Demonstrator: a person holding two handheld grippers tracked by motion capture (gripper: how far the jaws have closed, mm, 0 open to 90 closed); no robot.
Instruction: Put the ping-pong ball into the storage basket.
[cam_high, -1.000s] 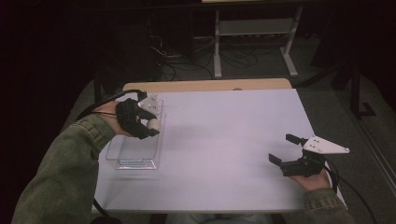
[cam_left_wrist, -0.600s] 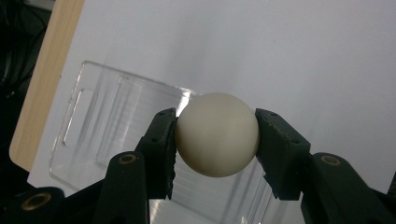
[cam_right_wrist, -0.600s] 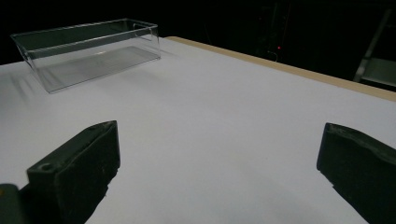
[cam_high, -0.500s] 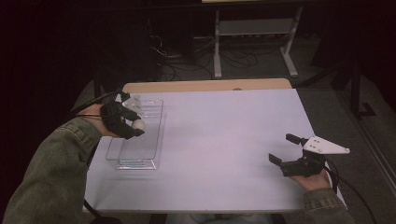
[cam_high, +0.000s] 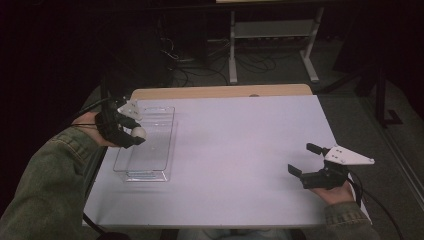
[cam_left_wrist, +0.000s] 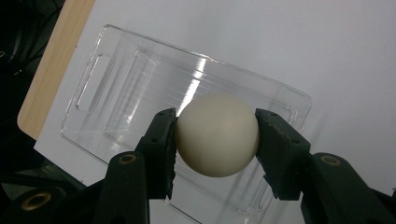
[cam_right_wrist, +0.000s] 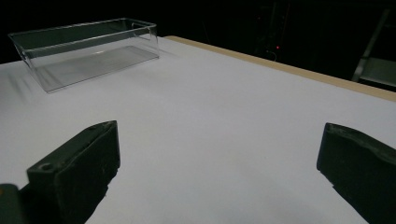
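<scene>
White table (cam_high: 240, 150) lies before us, with a clear plastic box (cam_high: 150, 150) near its left edge. Our left gripper (cam_high: 131, 131) clamps a cream ball (cam_left_wrist: 217, 134) between its jaws above this box. Our right gripper (cam_high: 311, 161) rests near the right edge with its jaws wide apart, holding nothing.

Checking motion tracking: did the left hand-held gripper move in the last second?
Yes. The left hand-held gripper, shut on the ball, moved left, from over the clear bin to its left rim.
</scene>
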